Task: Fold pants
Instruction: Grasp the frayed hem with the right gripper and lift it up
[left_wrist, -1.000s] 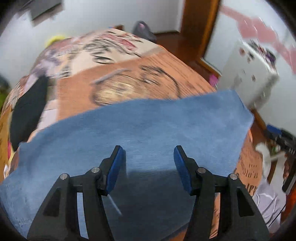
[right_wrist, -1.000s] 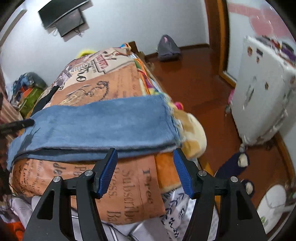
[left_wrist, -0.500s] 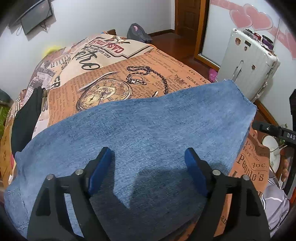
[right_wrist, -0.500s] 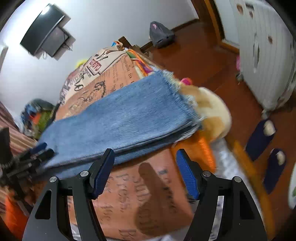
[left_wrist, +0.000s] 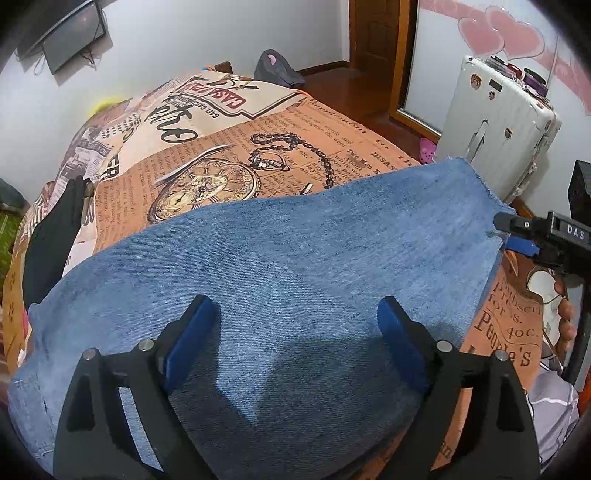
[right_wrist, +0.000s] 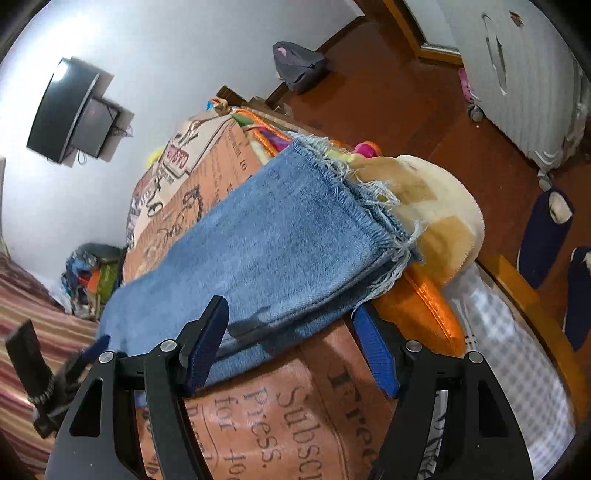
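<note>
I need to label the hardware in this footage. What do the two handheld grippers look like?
Both the left gripper and right gripper match: matte black plastic frames with triangular cutouts, silver pivot pins, blue ribbed finger pads. One carries white "DAS" lettering.

Printed across the newspaper-pattern bedspread (left_wrist: 295, 122): "People's" and "40c." near the right corner in the left wrist view; upside-down "CASA" on the cream panel; "Subscr…", "Press." and "for 40…" on its hanging side (right_wrist: 258, 413) in the right wrist view — "Free" partly readable; white letters "DAS" on the right gripper (left_wrist: 517, 236).
</note>
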